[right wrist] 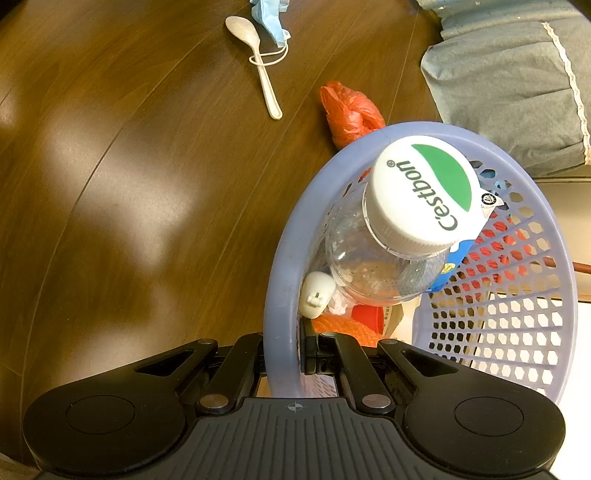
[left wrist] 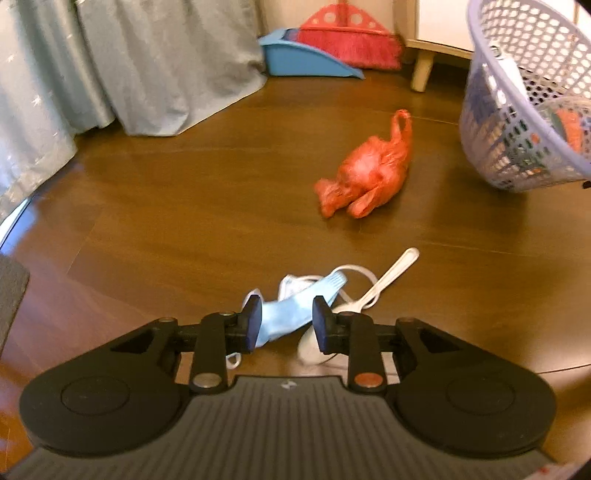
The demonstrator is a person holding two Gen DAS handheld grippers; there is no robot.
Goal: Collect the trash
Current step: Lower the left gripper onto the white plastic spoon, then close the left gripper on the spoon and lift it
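Note:
A light blue face mask lies crumpled on the wooden floor, its ear loop over a white plastic spoon. My left gripper is low over the floor and open, with the mask between its two fingers. Farther off lies a crumpled red plastic bag. My right gripper is shut on the rim of a lavender mesh basket, held tilted above the floor. In the basket are a clear bottle with a white and green cap, cartons and orange scraps. The spoon, mask and red bag lie beyond the basket.
A red broom and blue dustpan lean at the far wall beside grey-blue curtains. A pale furniture leg stands at the back right. Grey bedding hangs down near the basket. Open floor stretches to the left.

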